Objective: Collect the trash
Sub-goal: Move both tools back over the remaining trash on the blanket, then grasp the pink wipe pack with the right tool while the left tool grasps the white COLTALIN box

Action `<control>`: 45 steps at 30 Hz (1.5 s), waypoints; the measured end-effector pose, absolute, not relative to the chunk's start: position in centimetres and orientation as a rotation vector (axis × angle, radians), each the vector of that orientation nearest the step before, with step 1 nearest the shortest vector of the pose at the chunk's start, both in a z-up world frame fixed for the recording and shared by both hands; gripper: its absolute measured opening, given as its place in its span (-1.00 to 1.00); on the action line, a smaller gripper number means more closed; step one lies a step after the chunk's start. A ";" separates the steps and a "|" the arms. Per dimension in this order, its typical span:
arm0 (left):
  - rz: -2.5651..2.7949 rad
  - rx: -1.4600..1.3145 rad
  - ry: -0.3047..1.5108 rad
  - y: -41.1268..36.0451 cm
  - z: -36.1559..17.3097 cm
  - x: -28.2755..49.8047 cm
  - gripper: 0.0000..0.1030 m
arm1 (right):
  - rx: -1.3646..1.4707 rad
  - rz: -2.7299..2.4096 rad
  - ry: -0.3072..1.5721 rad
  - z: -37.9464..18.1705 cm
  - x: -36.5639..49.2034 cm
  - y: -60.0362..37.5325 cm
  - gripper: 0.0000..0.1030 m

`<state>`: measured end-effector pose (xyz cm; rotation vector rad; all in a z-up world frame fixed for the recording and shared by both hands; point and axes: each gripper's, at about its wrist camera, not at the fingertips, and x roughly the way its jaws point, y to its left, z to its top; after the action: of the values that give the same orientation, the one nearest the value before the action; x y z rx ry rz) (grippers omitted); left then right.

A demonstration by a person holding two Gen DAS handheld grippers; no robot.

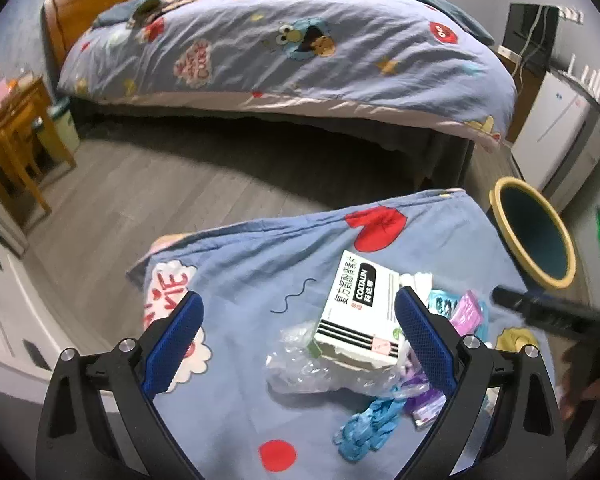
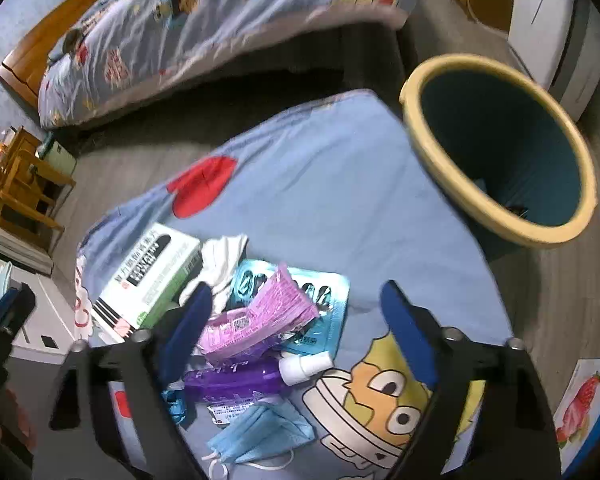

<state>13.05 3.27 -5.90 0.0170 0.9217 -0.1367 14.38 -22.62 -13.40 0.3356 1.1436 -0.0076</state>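
Trash heaped near the bed's right edge, close to the yellow-rimmed bin [image 2: 500, 152] on the floor: short drop. Right tongs [image 2: 296, 320] spread, gripping nothing, straddling the pink wrapper [image 2: 260, 316]. Left tongs [image 1: 298, 336] agape, empty, framing the medicine box [image 1: 360, 312].

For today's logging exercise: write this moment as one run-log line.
left gripper: open, over box | right gripper: open, over pink packet | bin: beside pile
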 end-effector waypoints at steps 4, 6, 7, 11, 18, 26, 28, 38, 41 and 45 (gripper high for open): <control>-0.139 0.046 0.924 3.0 -6.3 13.6 0.85 | 0.300 -0.004 1.203 -15.2 15.1 -21.4 0.11; -0.142 0.068 0.932 2.7 -6.7 13.8 0.85 | 0.293 -0.004 1.224 -15.9 15.5 -21.1 0.05; -0.144 0.074 0.936 2.6 -6.9 14.0 0.85 | 0.301 -0.002 1.237 -16.3 15.7 -21.1 -0.01; -0.149 0.091 0.948 2.2 -7.5 14.4 0.85 | 0.320 0.011 1.267 -17.3 16.1 -21.3 -0.39; -0.161 0.157 0.976 0.9 -9.0 14.9 0.85 | 0.365 0.046 1.235 -16.0 16.1 -21.8 -1.00; -0.149 0.164 0.993 0.3 -9.4 15.5 0.85 | 0.480 0.049 1.293 -16.4 15.3 -22.1 -0.56; -0.145 0.149 0.993 0.3 -9.3 15.6 0.85 | 0.496 0.036 1.313 -17.0 15.1 -22.0 -0.30; -0.154 0.169 0.994 0.0 -9.5 15.4 0.85 | 0.462 0.060 1.308 -17.5 15.8 -21.1 -0.53; -0.161 0.159 0.993 0.0 -9.4 15.4 0.85 | 0.477 0.061 1.273 -16.2 15.7 -21.4 -0.60; -0.183 0.190 0.998 -0.6 -9.7 15.3 0.85 | 0.425 0.050 1.196 -13.2 15.5 -22.2 -0.70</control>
<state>15.25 -0.62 -9.74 0.1897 0.9980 -0.1827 15.46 -22.19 -13.20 0.4250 1.1956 0.0499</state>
